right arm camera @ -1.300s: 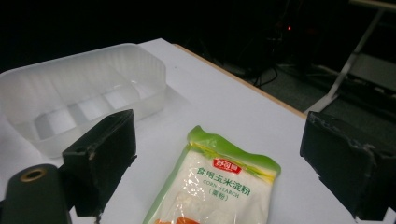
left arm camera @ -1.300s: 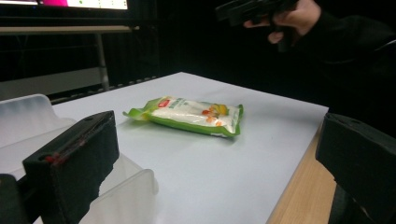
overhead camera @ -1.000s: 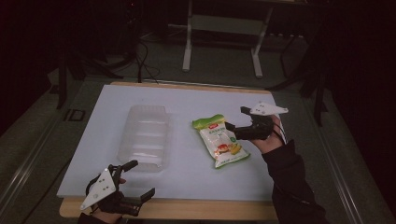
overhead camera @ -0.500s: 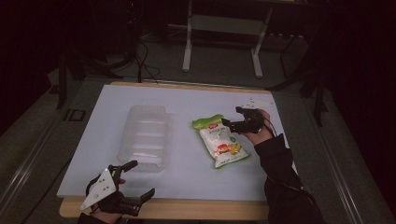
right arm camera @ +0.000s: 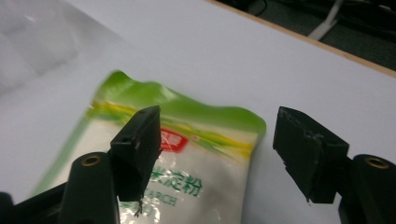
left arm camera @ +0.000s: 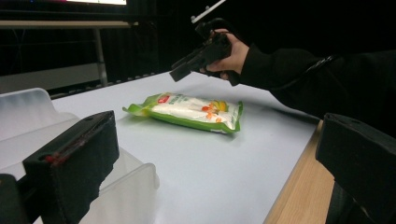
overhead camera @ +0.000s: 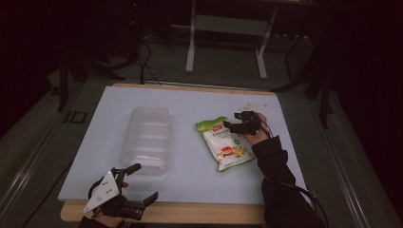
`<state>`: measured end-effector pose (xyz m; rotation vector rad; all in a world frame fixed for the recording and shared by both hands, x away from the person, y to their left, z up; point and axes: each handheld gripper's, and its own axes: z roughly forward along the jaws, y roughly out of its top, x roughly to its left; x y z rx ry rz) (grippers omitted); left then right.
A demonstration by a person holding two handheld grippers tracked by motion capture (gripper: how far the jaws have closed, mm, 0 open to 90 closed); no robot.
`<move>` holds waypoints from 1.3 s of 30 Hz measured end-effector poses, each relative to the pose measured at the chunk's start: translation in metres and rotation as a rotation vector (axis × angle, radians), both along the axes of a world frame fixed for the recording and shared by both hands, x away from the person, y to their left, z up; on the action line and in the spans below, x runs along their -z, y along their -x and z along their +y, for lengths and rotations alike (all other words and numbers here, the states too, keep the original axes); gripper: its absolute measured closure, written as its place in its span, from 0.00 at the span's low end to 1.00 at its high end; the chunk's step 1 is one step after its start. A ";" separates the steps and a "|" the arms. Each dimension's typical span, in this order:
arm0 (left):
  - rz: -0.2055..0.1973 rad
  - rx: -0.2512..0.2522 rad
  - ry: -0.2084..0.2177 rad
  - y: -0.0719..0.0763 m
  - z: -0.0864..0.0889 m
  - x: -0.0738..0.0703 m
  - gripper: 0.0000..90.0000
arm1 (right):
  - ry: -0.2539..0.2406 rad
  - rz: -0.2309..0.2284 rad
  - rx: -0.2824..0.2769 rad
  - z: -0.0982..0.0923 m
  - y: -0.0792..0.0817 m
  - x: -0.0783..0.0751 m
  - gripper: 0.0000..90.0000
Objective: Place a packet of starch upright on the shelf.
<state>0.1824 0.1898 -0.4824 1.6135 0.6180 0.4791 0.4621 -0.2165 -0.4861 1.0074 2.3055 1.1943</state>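
At the near left corner of the table (overhead camera: 285, 190), the left gripper (overhead camera: 138, 190) hung just off the wooden front edge, its jaws spread wide and holding nothing. Just beyond it, toward the left half of the white surface, lay the clear plastic tray (overhead camera: 145, 137), empty and lightweight by the look of it. From the left gripper view one wall of the tray (left arm camera: 28, 116) sat right beside the nearer jaw, so a careless forward push could have knocked it across the table.

Right of centre lay the green-and-white starch bag (overhead camera: 223, 145), flat on the table and apart from the tray. The right gripper (overhead camera: 233, 126) hovered over the bag's far end, its jaws open wide and straddling the green top seam (right arm camera: 187, 112) without gripping it.

The likeliest trouble sat there. If the jaws closed on only the thin seam, the heavy, powder-filled body could sag, swing, or slip free on lifting. Coming down too steeply, one jaw might have pressed into the film and shoved the bag sideways instead of catching it.
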 end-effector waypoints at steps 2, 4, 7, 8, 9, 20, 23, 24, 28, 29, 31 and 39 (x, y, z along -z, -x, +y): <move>0.002 -0.006 0.005 0.000 0.001 0.000 0.00 | 0.019 0.007 -0.001 0.001 -0.002 0.006 0.38; 0.006 -0.006 0.009 0.000 0.001 0.000 0.00 | 0.029 0.015 0.008 0.001 -0.005 0.011 0.40; 0.006 -0.003 0.003 -0.001 0.001 0.000 0.00 | 0.032 0.039 0.020 0.000 -0.010 0.019 0.43; 0.007 0.001 0.001 -0.001 0.000 0.000 0.00 | 0.030 0.054 0.018 -0.001 -0.012 0.021 0.43; 0.006 0.002 -0.003 -0.001 0.000 0.001 0.00 | 0.021 0.068 0.020 -0.001 -0.014 0.024 0.43; 0.011 0.002 -0.002 -0.001 -0.001 0.001 0.00 | -0.033 0.202 0.017 0.002 -0.021 0.039 0.31; 0.012 0.001 -0.001 -0.001 -0.001 0.001 0.00 | -0.096 0.287 0.034 0.001 -0.026 0.046 0.26; 0.010 0.000 -0.002 -0.001 -0.001 0.001 0.00 | -0.091 0.287 0.036 0.001 -0.026 0.046 0.26; 0.012 0.003 -0.002 -0.002 -0.001 0.001 0.00 | -0.074 0.303 0.021 0.004 -0.025 0.043 0.36; 0.013 0.002 -0.004 -0.002 -0.002 0.001 0.00 | -0.072 0.317 0.019 0.005 -0.025 0.042 0.40; 0.014 0.004 -0.004 -0.002 -0.002 0.001 0.00 | -0.062 0.350 0.017 0.008 -0.025 0.040 0.49; 0.014 0.009 -0.011 -0.002 -0.003 0.002 0.00 | -0.011 0.356 0.022 0.017 -0.020 0.032 0.73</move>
